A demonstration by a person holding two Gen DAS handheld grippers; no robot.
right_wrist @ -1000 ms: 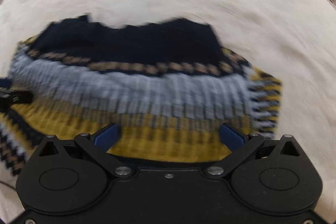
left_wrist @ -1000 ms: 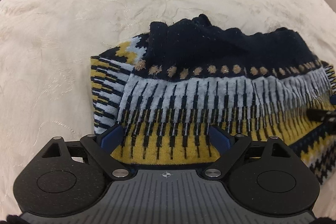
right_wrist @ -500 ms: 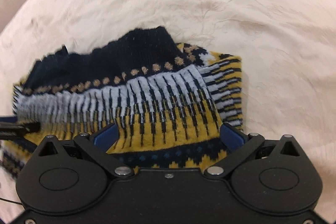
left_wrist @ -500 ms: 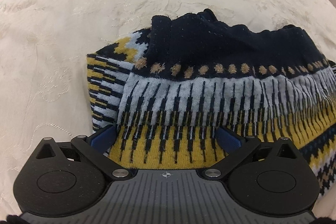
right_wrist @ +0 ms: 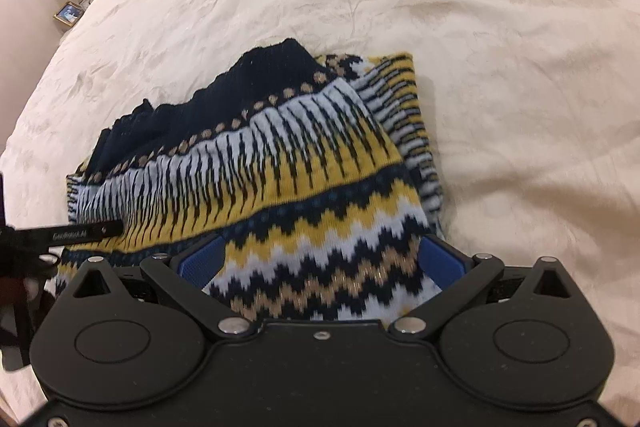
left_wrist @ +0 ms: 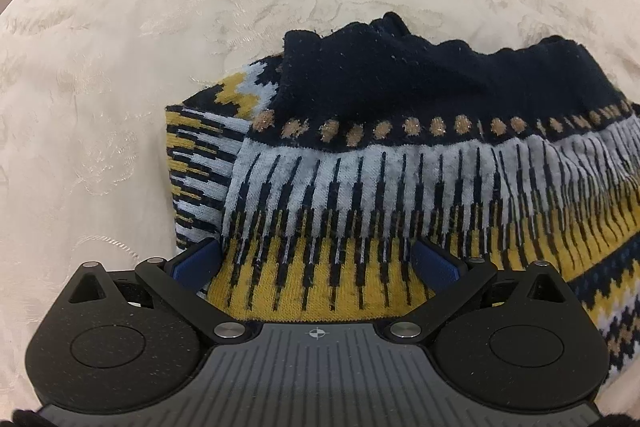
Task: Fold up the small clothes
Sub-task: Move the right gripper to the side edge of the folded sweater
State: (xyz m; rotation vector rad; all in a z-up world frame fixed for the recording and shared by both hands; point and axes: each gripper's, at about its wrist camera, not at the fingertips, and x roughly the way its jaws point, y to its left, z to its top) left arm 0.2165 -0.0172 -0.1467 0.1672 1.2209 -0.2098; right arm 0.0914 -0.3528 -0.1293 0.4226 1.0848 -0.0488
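Left wrist view: patterned sweater [left_wrist: 400,179] lies folded on the bedspread [left_wrist: 160,27], navy hem toward 12 o'clock. Left gripper [left_wrist: 316,263] and right gripper [right_wrist: 320,263] are spread, pinching nothing; another fold seems left.

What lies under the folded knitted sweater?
The sweater lies on a cream embroidered bedspread. A folded striped layer of the same sweater shows beneath its top layer. What lies deeper inside the fold is covered.

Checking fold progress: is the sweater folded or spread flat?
Folded: the sweater lies as a compact bundle, its top layer doubled over striped layers showing at the side.
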